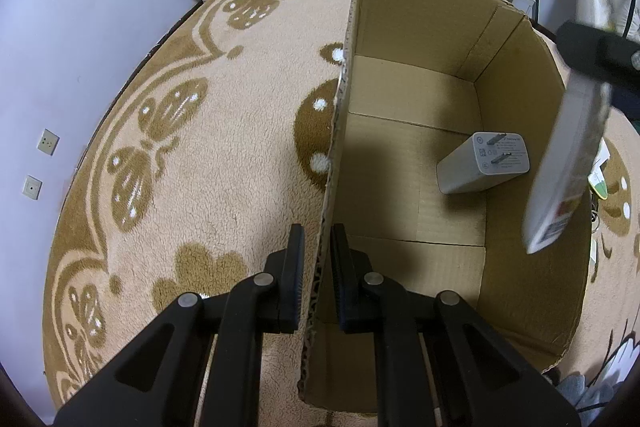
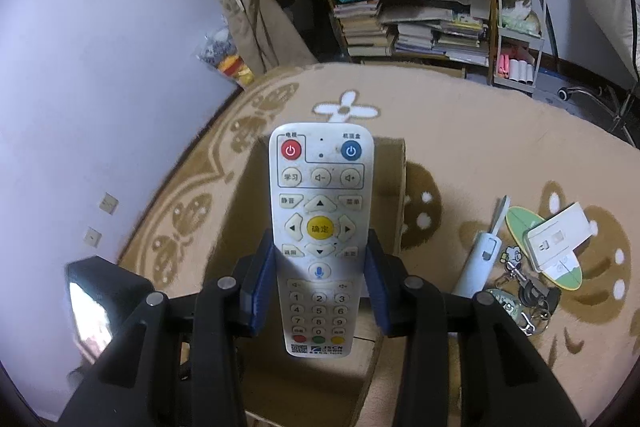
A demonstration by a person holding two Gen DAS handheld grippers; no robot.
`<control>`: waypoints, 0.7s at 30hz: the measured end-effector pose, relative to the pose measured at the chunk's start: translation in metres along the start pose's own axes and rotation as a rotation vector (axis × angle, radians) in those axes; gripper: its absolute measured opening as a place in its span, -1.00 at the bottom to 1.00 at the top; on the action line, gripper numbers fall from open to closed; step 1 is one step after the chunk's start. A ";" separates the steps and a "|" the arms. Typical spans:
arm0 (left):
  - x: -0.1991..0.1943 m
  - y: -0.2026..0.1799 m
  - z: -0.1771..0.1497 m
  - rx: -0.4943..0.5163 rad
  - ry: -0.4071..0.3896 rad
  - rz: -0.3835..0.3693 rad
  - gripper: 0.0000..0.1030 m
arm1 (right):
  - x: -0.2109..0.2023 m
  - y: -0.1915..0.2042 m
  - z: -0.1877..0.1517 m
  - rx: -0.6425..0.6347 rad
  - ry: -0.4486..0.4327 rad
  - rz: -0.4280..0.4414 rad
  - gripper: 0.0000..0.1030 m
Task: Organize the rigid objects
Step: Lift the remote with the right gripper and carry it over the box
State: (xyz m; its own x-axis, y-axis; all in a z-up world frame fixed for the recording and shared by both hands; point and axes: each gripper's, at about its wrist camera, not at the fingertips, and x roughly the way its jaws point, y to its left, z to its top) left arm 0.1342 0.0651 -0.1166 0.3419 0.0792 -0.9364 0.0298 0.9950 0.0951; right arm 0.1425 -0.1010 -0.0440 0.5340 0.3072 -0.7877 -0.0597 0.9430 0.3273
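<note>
An open cardboard box [image 1: 516, 131] stands on the patterned rug, and my left gripper [image 1: 318, 247] is shut on its left wall, one finger on each side. A grey plug adapter [image 1: 480, 163] lies on the box floor. My right gripper [image 2: 320, 259] is shut on a white remote control [image 2: 320, 211], gripping its long sides with the buttons facing the camera. In the left wrist view the remote [image 1: 568, 167] hangs over the box's right wall. The box [image 2: 392, 187] shows behind and below the remote in the right wrist view.
On the rug to the right lie a pale blue tool [image 2: 478, 263], a bunch of keys [image 2: 528, 299], and a white holder on a green oval card [image 2: 556, 239]. A bookshelf [image 2: 416, 7] and a white cart [image 2: 518, 23] stand beyond the rug. A lilac wall [image 1: 72, 67] runs along the left.
</note>
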 end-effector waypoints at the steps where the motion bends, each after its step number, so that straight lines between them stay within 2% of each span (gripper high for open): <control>1: 0.000 0.000 0.000 0.000 0.000 0.000 -0.76 | 0.004 0.000 -0.001 0.000 0.007 -0.007 -0.14; 11: 0.001 -0.001 0.001 0.002 -0.002 0.000 -0.76 | 0.032 0.000 -0.013 0.024 0.082 0.037 -0.14; 21: 0.001 -0.001 0.000 0.003 -0.003 0.000 -0.75 | 0.050 0.002 -0.020 0.031 0.132 0.040 -0.14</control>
State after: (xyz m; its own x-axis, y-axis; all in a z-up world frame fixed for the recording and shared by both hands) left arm 0.1350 0.0646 -0.1176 0.3447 0.0789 -0.9354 0.0330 0.9948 0.0961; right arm 0.1517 -0.0816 -0.0932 0.4161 0.3603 -0.8349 -0.0514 0.9260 0.3740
